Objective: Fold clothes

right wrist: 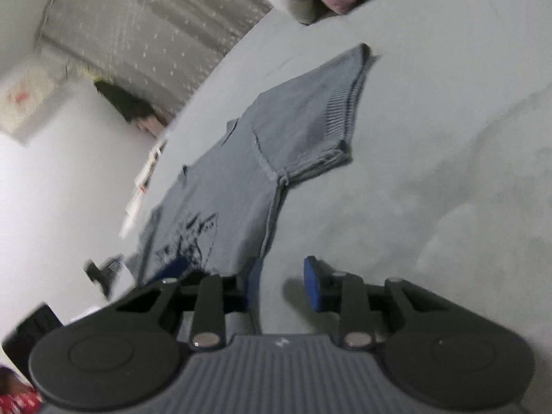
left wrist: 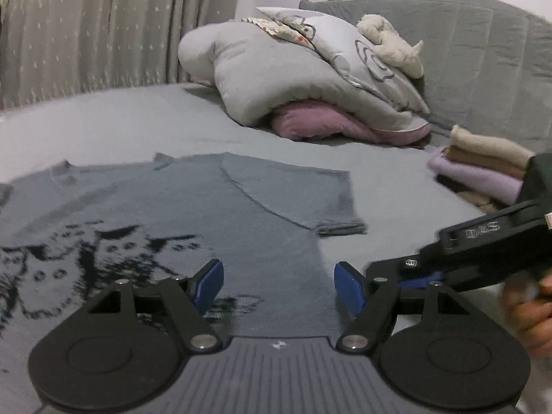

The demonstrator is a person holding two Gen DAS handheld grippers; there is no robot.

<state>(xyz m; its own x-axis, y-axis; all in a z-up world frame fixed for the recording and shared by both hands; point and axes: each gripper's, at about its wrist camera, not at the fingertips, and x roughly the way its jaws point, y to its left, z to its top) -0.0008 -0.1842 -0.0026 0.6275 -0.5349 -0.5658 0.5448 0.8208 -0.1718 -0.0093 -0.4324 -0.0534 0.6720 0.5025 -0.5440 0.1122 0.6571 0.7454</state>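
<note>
On the bed: grey sweater spread flat, cat print up, one sleeve out sideways. Left gripper above its lower part, jaws parted, empty. Right gripper at the side edge, jaws apart, gripping nothing.

Bare bed beyond sweater
</note>
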